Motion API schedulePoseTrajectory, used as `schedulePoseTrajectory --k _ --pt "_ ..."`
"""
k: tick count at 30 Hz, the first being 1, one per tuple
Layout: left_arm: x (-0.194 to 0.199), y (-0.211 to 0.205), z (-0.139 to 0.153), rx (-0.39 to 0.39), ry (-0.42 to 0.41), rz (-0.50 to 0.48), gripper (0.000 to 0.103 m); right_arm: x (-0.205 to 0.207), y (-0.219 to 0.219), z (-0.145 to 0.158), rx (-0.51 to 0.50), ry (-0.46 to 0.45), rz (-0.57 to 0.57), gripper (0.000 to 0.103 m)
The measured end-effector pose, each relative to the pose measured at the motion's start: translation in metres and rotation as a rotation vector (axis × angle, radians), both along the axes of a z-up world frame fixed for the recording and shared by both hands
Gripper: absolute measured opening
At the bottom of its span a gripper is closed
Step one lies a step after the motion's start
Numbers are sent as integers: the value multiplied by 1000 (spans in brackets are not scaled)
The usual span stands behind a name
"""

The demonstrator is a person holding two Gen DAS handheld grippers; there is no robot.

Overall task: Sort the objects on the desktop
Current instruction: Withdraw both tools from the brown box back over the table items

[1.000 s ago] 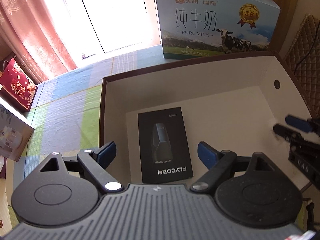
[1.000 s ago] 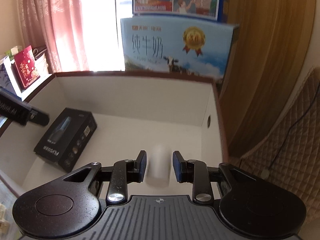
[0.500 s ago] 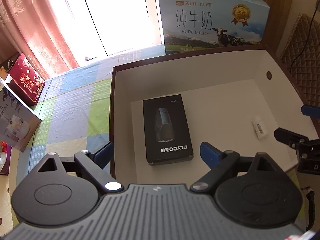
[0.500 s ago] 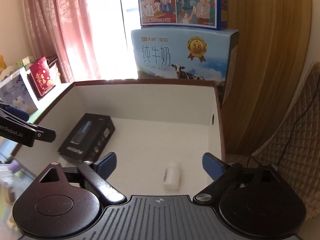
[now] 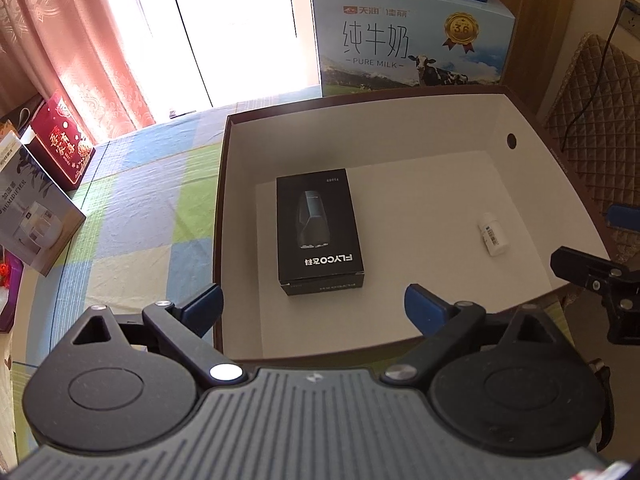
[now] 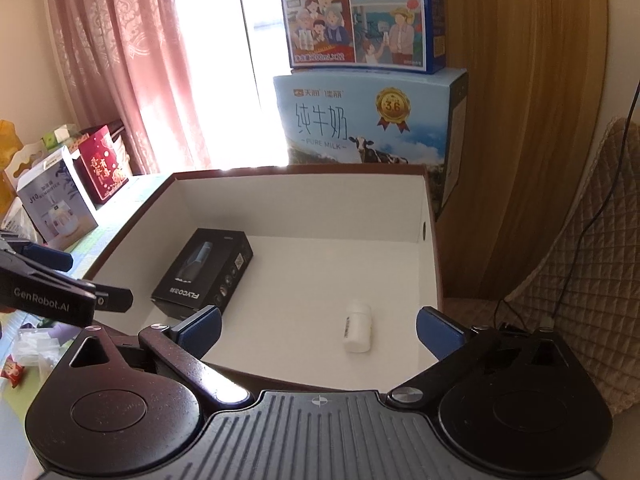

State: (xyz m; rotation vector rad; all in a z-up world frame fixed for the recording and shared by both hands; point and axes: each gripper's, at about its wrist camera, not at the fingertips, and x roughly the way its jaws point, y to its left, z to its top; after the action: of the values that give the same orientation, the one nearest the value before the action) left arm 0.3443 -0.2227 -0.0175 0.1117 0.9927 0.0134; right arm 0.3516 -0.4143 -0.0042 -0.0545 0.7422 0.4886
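We judge white bottle [image 6: 357, 332] light, rigid, slippery: grip mid-body | left gripper [image 5: 314, 304] released | right gripper [image 6: 319, 326] released, empty

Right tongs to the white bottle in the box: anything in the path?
Nothing visible. The right tongs are open above the box's near rim, and the white bottle lies alone on the bare floor. The black FLYCO box sits apart to its left.

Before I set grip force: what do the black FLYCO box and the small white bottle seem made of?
Black FLYCO box: likely printed cardboard, satin finish; crisp folded edges, soft sheen. Small white bottle: probably matte opaque plastic; smooth rounded body with a printed label.
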Motion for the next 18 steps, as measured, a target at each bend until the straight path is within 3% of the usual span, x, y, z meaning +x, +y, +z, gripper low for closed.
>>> schedulePoseTrajectory --k 18 --pt "-62 5 23 -15 -60 8 100 -36 4 14 14 10 -50 101"
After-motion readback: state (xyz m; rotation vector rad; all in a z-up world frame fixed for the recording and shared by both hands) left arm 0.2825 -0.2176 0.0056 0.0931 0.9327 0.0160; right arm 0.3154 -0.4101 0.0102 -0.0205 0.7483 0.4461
